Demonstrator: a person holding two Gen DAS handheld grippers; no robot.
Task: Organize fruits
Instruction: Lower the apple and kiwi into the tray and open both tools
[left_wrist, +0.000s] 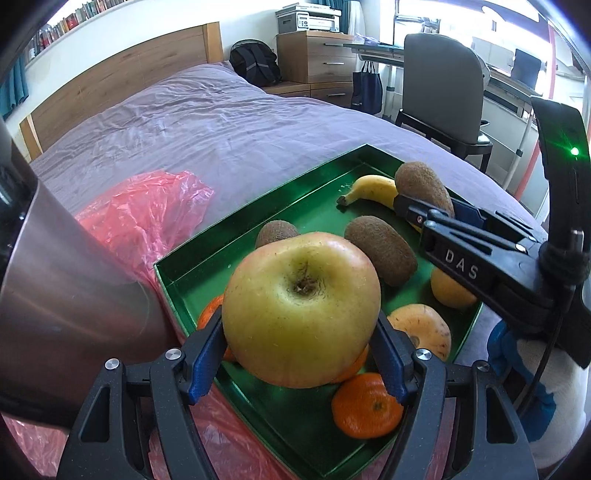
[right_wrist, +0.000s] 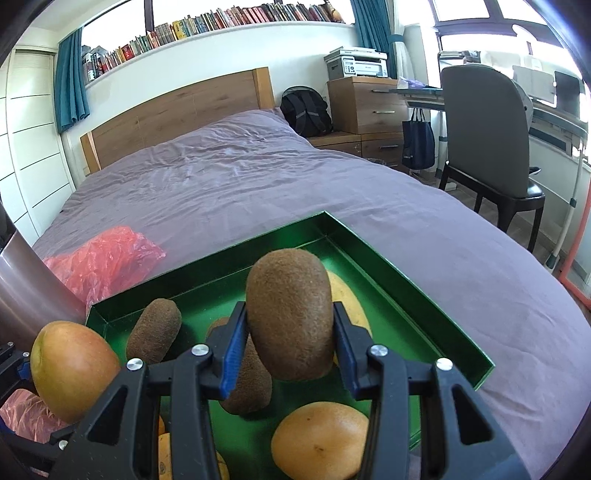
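Note:
A green tray (left_wrist: 258, 206) (right_wrist: 406, 291) lies on the bed with fruit in it. My left gripper (left_wrist: 301, 354) is shut on a big yellow-red apple (left_wrist: 301, 310) (right_wrist: 70, 369), held over the tray's near left corner. My right gripper (right_wrist: 290, 339) (left_wrist: 424, 212) is shut on a brown kiwi (right_wrist: 290, 314) (left_wrist: 424, 182), held above the tray's right side. In the tray lie a banana (left_wrist: 373, 188), two more kiwis (left_wrist: 380, 245) (left_wrist: 277, 232) (right_wrist: 155, 328), mandarins (left_wrist: 367, 406), an orange (right_wrist: 319, 439) (left_wrist: 448, 291) and another apple (left_wrist: 421, 330).
A pink plastic bag (left_wrist: 147, 210) (right_wrist: 103, 258) lies crumpled left of the tray. A shiny metal cylinder (left_wrist: 62, 280) stands at the left. The purple bed cover (right_wrist: 258, 177) stretches beyond; a chair (right_wrist: 487, 136), drawers (right_wrist: 365, 107) and a backpack (right_wrist: 306, 110) stand at the far right.

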